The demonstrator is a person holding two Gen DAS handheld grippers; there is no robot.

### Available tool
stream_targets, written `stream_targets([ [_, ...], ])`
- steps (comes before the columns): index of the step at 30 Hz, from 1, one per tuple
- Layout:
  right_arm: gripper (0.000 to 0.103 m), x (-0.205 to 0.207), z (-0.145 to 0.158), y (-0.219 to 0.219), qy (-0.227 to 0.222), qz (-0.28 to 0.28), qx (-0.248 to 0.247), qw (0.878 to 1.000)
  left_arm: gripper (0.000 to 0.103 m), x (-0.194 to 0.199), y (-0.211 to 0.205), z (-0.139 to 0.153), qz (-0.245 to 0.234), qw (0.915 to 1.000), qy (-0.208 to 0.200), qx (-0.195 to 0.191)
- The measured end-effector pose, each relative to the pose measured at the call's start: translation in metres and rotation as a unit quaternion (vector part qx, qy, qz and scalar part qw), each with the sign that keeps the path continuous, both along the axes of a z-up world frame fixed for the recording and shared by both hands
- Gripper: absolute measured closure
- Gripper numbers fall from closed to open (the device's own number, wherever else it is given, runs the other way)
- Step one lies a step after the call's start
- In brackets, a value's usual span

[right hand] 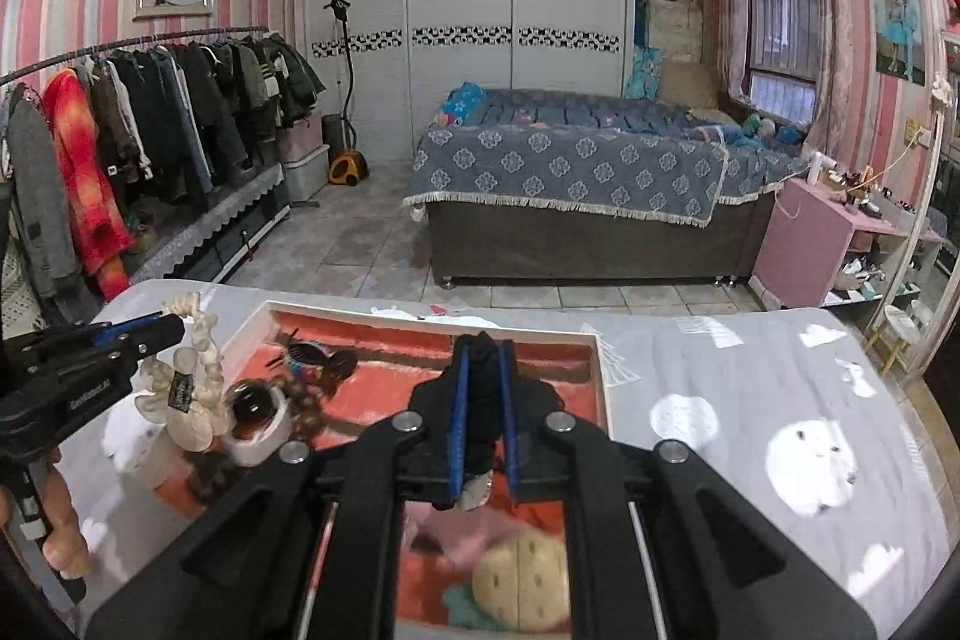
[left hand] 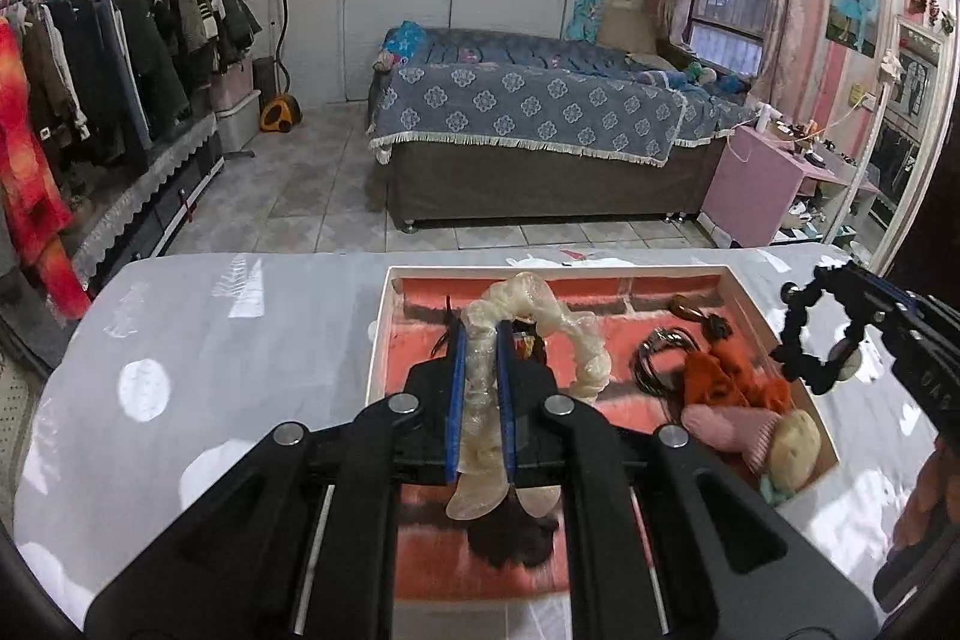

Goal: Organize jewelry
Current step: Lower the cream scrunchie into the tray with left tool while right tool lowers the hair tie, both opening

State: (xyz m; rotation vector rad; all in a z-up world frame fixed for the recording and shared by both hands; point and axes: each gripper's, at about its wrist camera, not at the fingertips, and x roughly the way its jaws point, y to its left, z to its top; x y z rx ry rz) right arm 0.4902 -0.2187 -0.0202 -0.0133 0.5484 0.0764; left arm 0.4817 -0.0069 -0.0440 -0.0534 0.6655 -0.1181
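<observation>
My left gripper (left hand: 481, 337) is shut on a cream scrunchie (left hand: 540, 295), whose loop hangs out past the blue pads over a shallow white box (left hand: 379, 340) lined in red brick print. From the right wrist view the same gripper (right hand: 171, 327) and cream scrunchie (right hand: 210, 358) sit at the left, above the box's left edge. My right gripper (right hand: 483, 343) is shut on a black scrunchie (right hand: 483, 388) above the box (right hand: 603, 370). In the left wrist view that gripper (left hand: 873, 307) holds the black scrunchie (left hand: 804, 340) as an open loop at the box's right rim.
The box holds orange fuzzy pieces (left hand: 720, 382), black cords (left hand: 660, 358), a pink item (left hand: 732, 430), a cookie-shaped clip (left hand: 792, 442) and a black comb clip (right hand: 312, 358). It rests on a pale cloud-print table (right hand: 750, 400). Beyond are a bed (left hand: 528, 112) and a clothes rack (left hand: 120, 40).
</observation>
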Motion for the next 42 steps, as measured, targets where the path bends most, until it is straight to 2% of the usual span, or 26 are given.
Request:
stream_targets([
  [4, 0.093, 0.029, -0.026, 0.004, 0.017, -0.004, -0.009, 1.000, 0.095, 0.022, -0.006, -0.013, -0.002, 0.9999, 0.004, 0.017],
  [8, 0.093, 0.037, -0.048, 0.007, 0.036, -0.006, -0.027, 0.999, 0.095, 0.038, -0.007, -0.034, 0.000, 0.9994, 0.018, 0.031],
  [13, 0.093, 0.045, -0.063, -0.006, 0.054, -0.018, -0.010, 0.998, 0.095, 0.046, -0.008, -0.053, 0.000, 0.9982, 0.033, 0.051],
  [19, 0.093, 0.054, -0.077, -0.012, 0.083, -0.022, -0.006, 0.996, 0.094, 0.046, -0.008, -0.056, -0.002, 0.9978, 0.031, 0.058],
  [23, 0.093, 0.060, -0.091, -0.007, 0.105, -0.021, -0.026, 0.994, 0.092, 0.047, -0.007, -0.063, 0.001, 0.9976, 0.039, 0.057],
  [27, 0.093, 0.061, -0.093, -0.008, 0.109, -0.022, -0.028, 0.993, 0.092, 0.048, -0.005, -0.062, 0.001, 0.9979, 0.036, 0.054],
  [29, 0.090, 0.063, -0.100, -0.006, 0.125, -0.021, -0.034, 0.991, 0.090, 0.048, -0.005, -0.062, 0.001, 0.9979, 0.036, 0.055],
  [34, 0.090, 0.060, -0.100, -0.001, 0.123, -0.022, -0.043, 0.991, 0.089, 0.048, 0.002, -0.062, 0.009, 0.9981, 0.033, 0.050],
  [36, 0.081, 0.058, -0.096, -0.003, 0.124, -0.028, -0.034, 0.991, 0.087, 0.048, 0.005, -0.062, 0.013, 0.9982, 0.033, 0.049],
  [38, 0.047, 0.053, -0.090, -0.008, 0.115, -0.039, -0.031, 0.992, 0.085, 0.048, 0.009, -0.060, 0.017, 0.9983, 0.033, 0.044],
  [40, 0.041, 0.049, -0.084, -0.016, 0.109, -0.045, -0.014, 0.993, 0.083, 0.048, 0.012, -0.059, 0.017, 0.9986, 0.033, 0.038],
  [42, 0.037, 0.045, -0.077, -0.022, 0.107, -0.048, 0.006, 0.993, 0.068, 0.046, 0.014, -0.056, 0.021, 0.9988, 0.029, 0.035],
])
